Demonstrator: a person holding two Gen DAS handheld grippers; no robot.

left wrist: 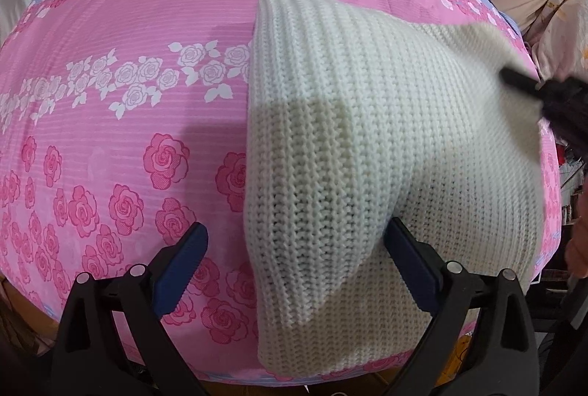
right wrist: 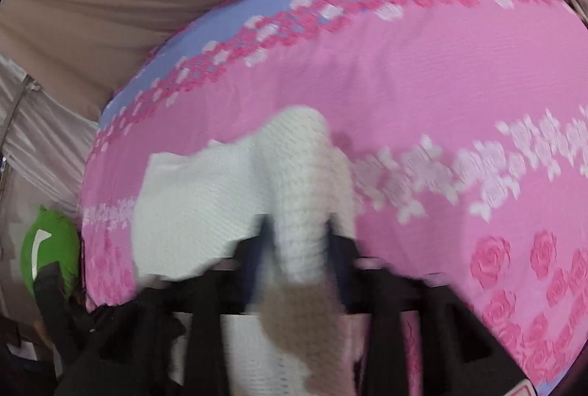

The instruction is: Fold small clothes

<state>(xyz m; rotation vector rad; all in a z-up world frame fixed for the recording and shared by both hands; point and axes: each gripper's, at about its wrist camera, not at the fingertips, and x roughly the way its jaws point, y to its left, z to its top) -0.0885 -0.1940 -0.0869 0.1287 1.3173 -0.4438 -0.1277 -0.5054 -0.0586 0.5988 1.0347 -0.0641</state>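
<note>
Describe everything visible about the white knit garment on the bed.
The cream-white chunky rib-knit sweater lies on the pink rose-print bedspread, partly folded, one long sleeve-like panel with a ribbed cuff pointing away toward the far edge. Its near fold bulges up between the wide-open fingers of the left gripper; whether they touch it is unclear. In the blurred right wrist view, a bunched part of the knit sits between the narrowed fingers of the right gripper, which appears closed on it.
</note>
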